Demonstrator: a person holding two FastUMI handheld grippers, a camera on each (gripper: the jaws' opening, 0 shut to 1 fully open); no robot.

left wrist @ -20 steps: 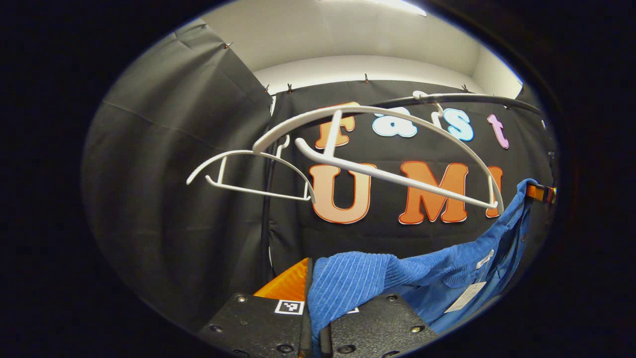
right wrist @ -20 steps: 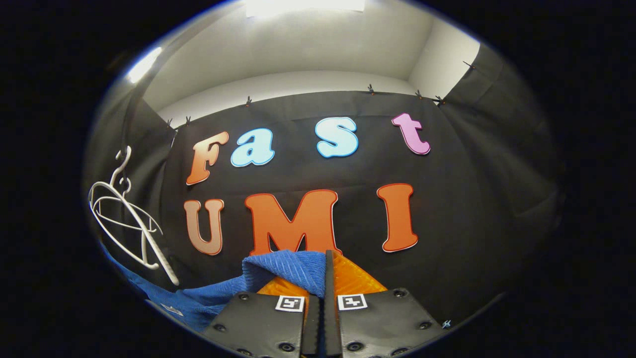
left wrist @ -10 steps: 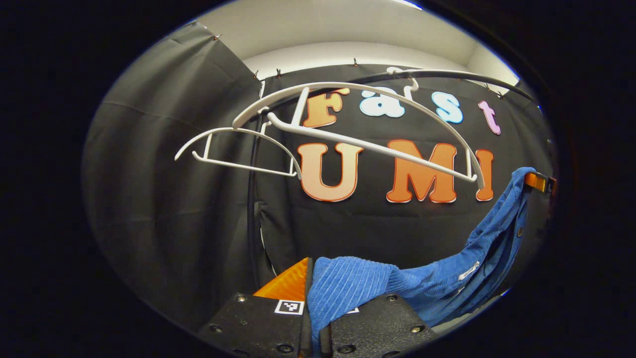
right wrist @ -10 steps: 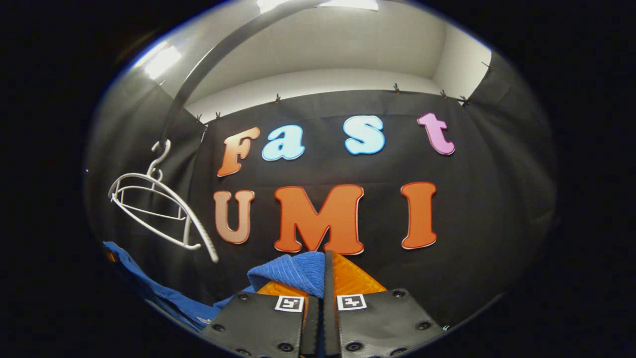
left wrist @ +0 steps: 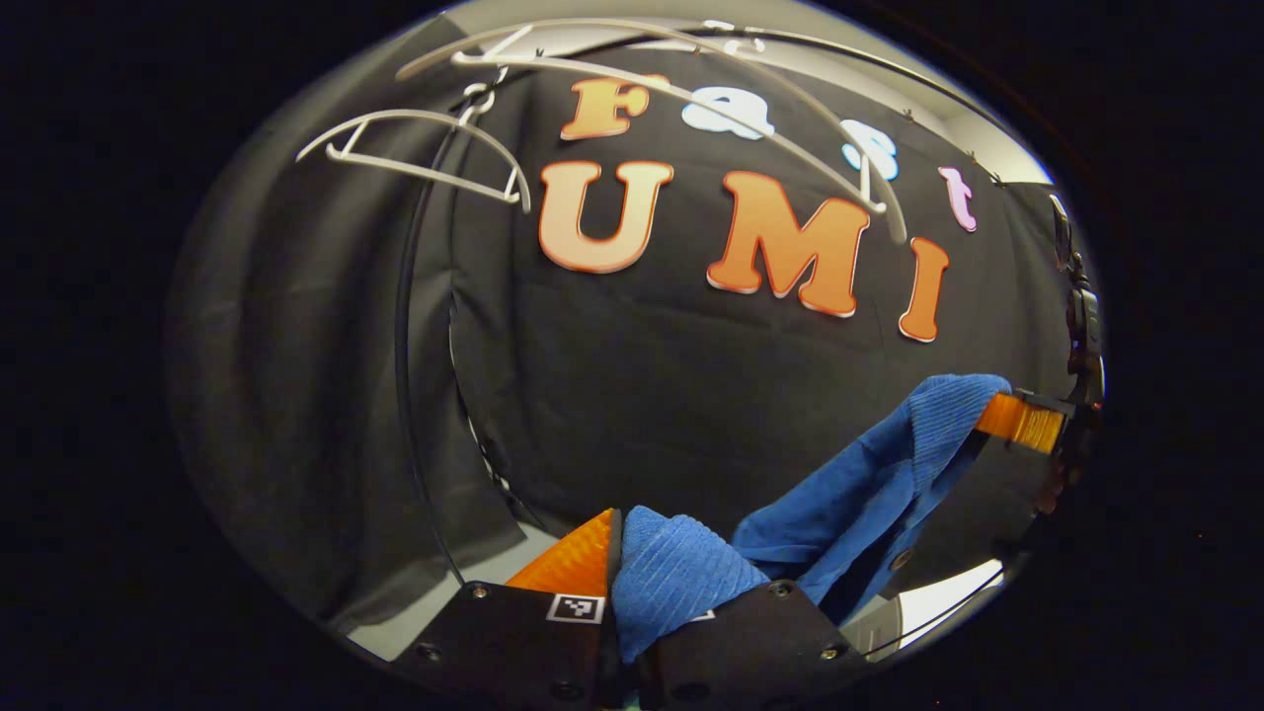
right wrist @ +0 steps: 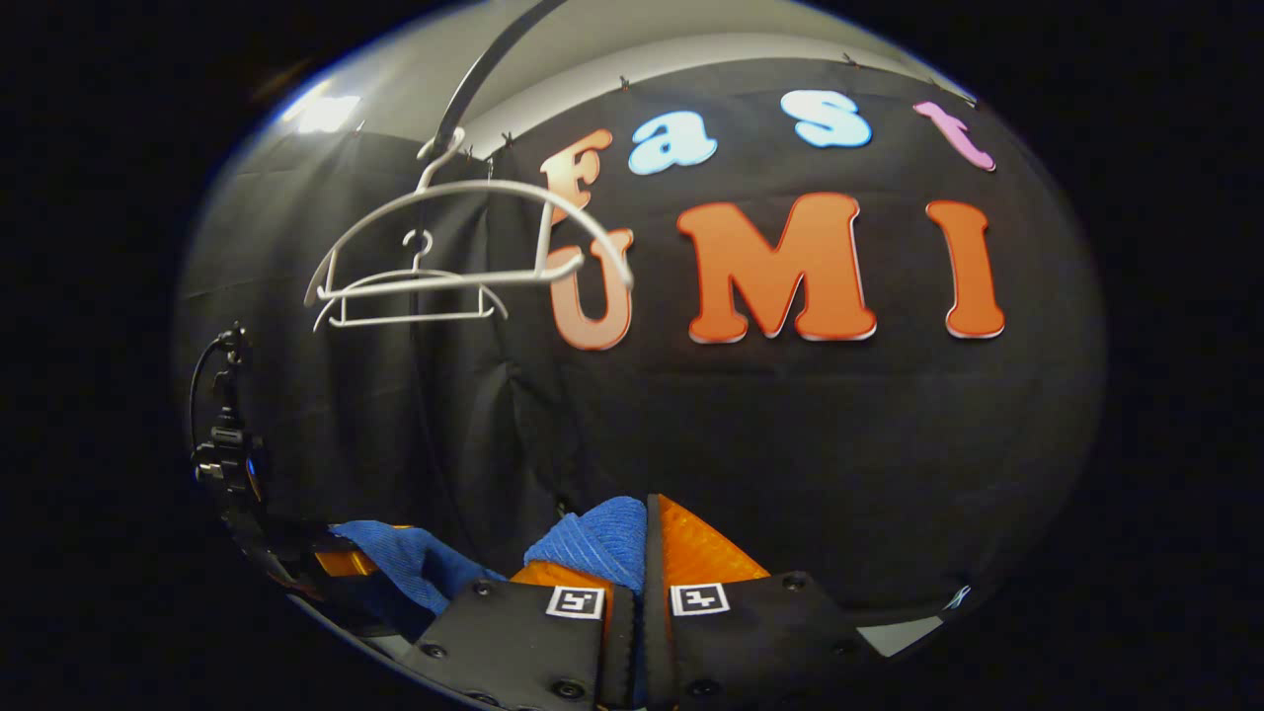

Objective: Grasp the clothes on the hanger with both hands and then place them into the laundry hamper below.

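Clothes point(left wrist: 849, 494) below bare hangers point(right wrist: 434, 257)

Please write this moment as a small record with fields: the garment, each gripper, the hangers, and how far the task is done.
garment: blue knitted garment, off the hangers, hanging slack between the two grippers
left gripper: shut on one end of the garment
right gripper: shut on the other end of the garment
hangers: two white hangers, bare, hanging on the dark rail above the grippers
hamper: cannot be judged from these views
task stage: garment taken off the hanger, not yet put into the hamper
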